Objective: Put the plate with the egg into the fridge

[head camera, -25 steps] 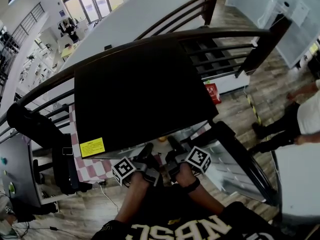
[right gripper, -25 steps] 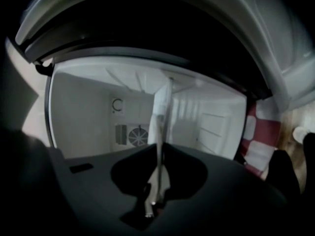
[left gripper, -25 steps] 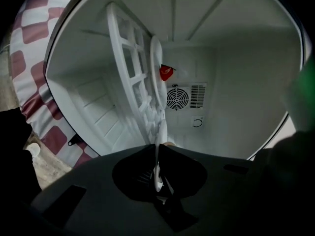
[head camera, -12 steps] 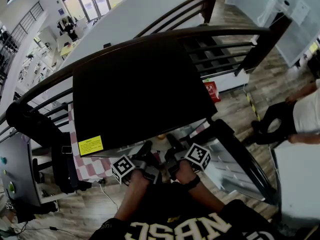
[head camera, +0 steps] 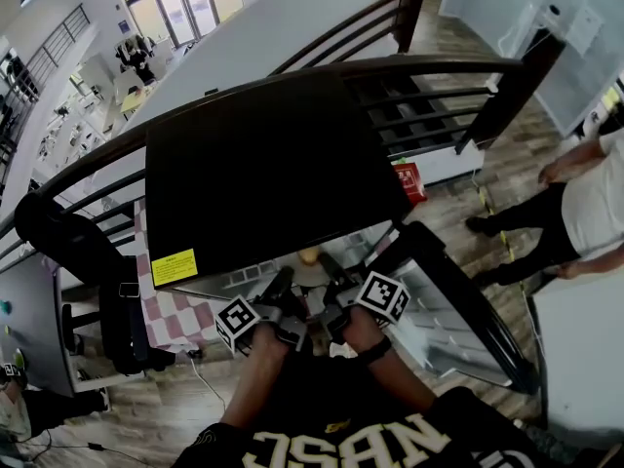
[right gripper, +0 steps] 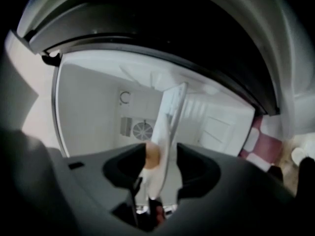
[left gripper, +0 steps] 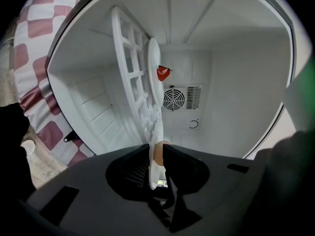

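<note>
The white plate (left gripper: 153,73) with the brown egg (left gripper: 158,151) rests on the white wire shelf (left gripper: 130,68) inside the black-topped fridge (head camera: 273,174). My left gripper (left gripper: 156,150) has just been opening. The plate's rim still stands between its jaws, with a slim gap beside it. My right gripper (right gripper: 162,154) has just been opening too, and its jaws stand wide on either side of the plate (right gripper: 170,117) and egg (right gripper: 152,155). In the head view both grippers, left (head camera: 283,286) and right (head camera: 336,279), reach under the fridge top toward the egg (head camera: 309,255).
The fridge door (head camera: 458,300) hangs open at the right. A fan vent (left gripper: 173,98) and a small red item (left gripper: 163,73) sit on the fridge's back wall. A checkered cloth (head camera: 175,315) lies to the left, beside a dark chair (head camera: 68,242). A person (head camera: 585,203) stands at the right.
Both hands stay at the fridge opening. The person at the right has shifted and now stands upright. The jaws' movement does not show in the head view.
</note>
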`<state>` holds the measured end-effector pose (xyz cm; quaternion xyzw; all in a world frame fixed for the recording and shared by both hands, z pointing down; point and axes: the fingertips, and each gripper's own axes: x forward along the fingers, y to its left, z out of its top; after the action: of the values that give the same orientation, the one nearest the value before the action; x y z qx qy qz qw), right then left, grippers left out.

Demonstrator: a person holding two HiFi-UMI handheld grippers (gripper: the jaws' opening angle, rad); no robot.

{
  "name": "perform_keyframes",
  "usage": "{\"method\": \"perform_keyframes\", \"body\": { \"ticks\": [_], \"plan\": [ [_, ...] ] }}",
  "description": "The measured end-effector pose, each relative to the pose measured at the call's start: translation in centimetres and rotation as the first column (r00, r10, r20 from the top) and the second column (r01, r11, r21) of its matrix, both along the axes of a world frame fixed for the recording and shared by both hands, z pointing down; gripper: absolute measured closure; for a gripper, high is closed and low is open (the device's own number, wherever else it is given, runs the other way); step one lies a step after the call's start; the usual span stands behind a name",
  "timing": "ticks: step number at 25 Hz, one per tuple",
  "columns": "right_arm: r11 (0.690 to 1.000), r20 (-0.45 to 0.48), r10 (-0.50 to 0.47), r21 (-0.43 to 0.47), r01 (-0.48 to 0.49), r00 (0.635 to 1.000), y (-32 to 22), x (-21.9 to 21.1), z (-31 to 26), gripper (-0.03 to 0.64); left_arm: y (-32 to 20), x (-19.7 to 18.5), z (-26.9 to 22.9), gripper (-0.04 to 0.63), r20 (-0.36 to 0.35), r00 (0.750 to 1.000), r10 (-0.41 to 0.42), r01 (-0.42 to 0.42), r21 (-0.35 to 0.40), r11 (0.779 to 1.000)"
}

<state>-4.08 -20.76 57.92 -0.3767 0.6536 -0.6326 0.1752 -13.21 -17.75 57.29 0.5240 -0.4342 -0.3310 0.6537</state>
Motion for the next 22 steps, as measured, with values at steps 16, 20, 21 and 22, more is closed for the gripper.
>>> {"method": "perform_keyframes", "body": {
  "ticks": [16,20,21,22],
  "plan": [
    [0.999,0.036,-0.05,0.014,0.05,0.998,3.2,1.3,-0.1,0.425,2.9,1.2,-0.2,0.43,0.012,1.0,-0.017,0.016,0.038,0.999],
    [0.997,0.036,-0.072,0.015,0.071,0.997,4.3,1.4,-0.4,0.426,3.6,2.1,-0.6,0.441,0.044,0.999,0.004,-0.006,0.056,0.998],
    [0.997,0.034,-0.077,0.016,0.076,0.996,4.5,1.4,-0.4,0.428,3.7,2.2,-0.5,0.453,0.053,0.999,0.007,-0.01,0.057,0.998],
    [0.997,0.033,-0.081,0.017,0.08,0.996,4.8,1.4,-0.4,0.439,3.8,2.4,-0.5,0.463,0.059,0.998,0.01,-0.013,0.054,0.998]
  ]
}}
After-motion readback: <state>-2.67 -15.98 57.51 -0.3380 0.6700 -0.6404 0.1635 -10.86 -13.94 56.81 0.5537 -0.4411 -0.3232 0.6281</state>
